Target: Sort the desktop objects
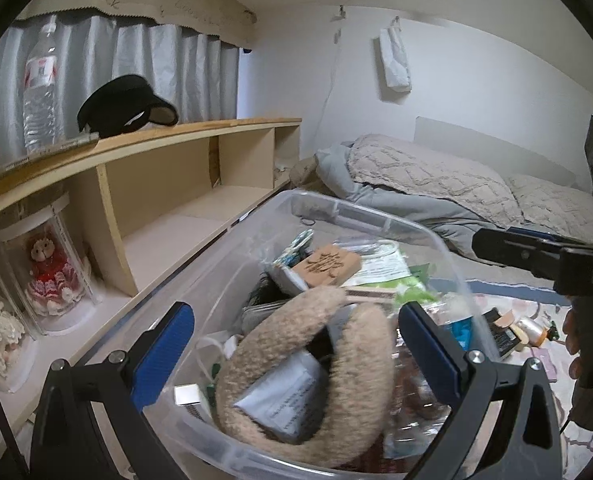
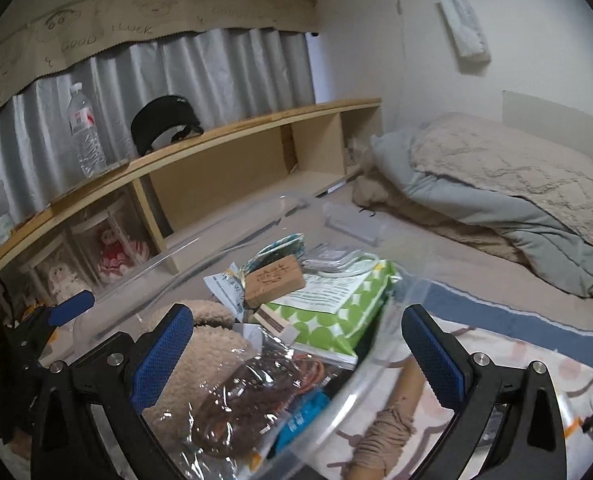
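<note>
While both pairs of blue-padded fingers stand spread wide and empty, the work looks to be at the stage of filling a clear plastic storage bin [image 1: 376, 220] that already holds most of the clutter. The left gripper [image 1: 296, 344] hangs over the bin with a beige fleece loop, perhaps a headband or earmuff [image 1: 360, 364], lying directly between its fingers; neither pad touches it as far as the view shows. Beyond the fingertips sit a small engraved wooden block [image 1: 328, 262] and a green-and-white packet [image 1: 400, 276].

The right gripper [image 2: 296, 352] straddles the bin's near rim [image 2: 360, 360]. Inside its left finger lie a crinkled clear bag of brown cords [image 2: 248, 396] and the same fleece; just inside its right finger, outside the bin on the patterned rug [image 2: 536, 344], lies a wooden stick wound with tan cord [image 2: 392, 412]. In the left view, a few small items [image 1: 512, 328] lie loose on the rug well to the right of the fingers, near the other gripper's black body [image 1: 544, 256].

My reading is that the loose things on the rug are what remain to be sorted. The cord-wound stick is the closest candidate: the right fingers would need to drop past the rim, close across the stick's bare shaft rather than the slack winding, then lift clear of the wall before releasing inside. The bin is heaped, so a shallow placement may slide off.
</note>
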